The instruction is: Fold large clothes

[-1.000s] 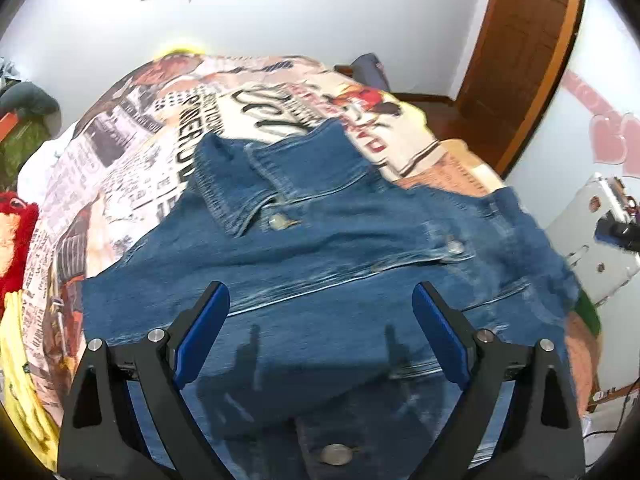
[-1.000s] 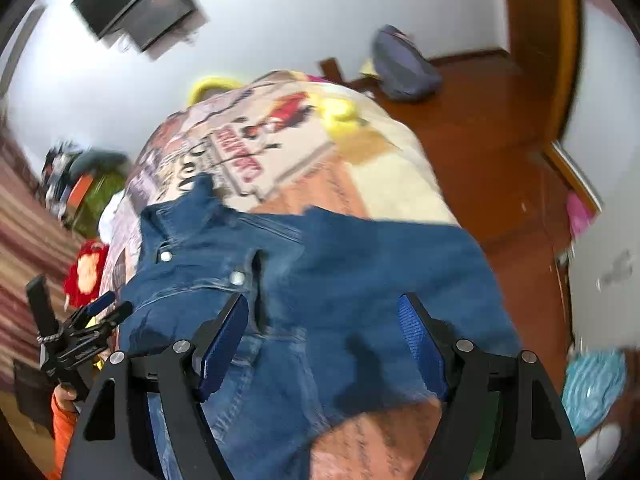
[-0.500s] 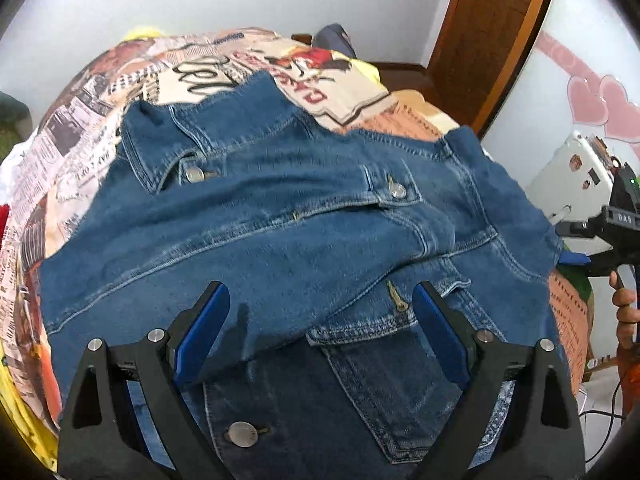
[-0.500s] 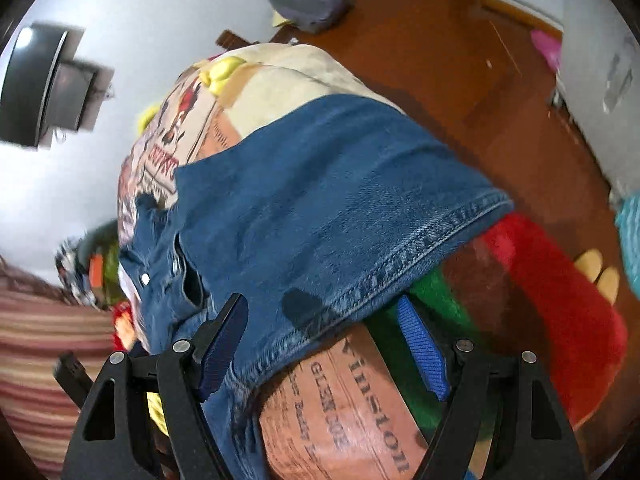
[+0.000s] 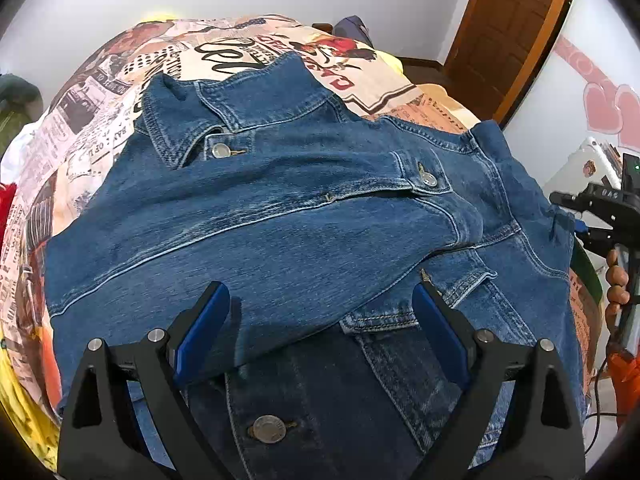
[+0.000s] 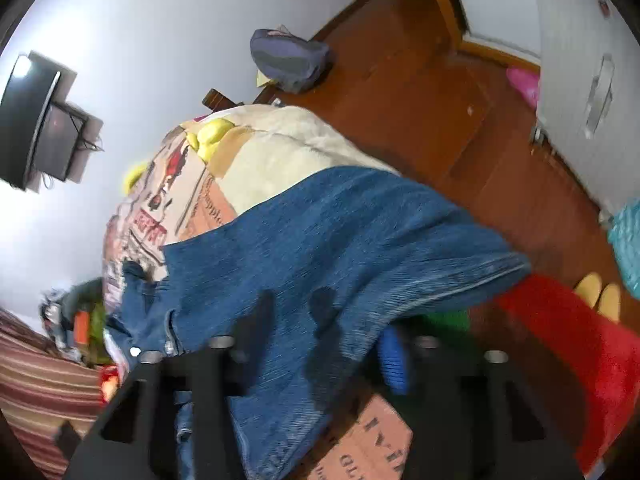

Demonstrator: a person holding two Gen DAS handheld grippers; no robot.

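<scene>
A blue denim jacket lies front up on the printed bedspread, collar far, one sleeve folded across the chest. My left gripper hovers open just over the lower front, above the sleeve's edge, nothing pinched. In the left wrist view my right gripper sits at the jacket's right side edge, held by a hand. In the blurred right wrist view the right gripper is closing, with the jacket's hanging side draped between its fingers. One blue pad still shows clear of the cloth.
The bed's edge drops to a wooden floor with a red rug and yellow slippers. A grey backpack lies by the far wall and a wooden door stands at the back right. A wall screen hangs opposite.
The left gripper sank closer to the jacket's lower front. The right gripper rolled and dropped to the jacket's side edge, and its jaws came closer together around the hanging denim.
</scene>
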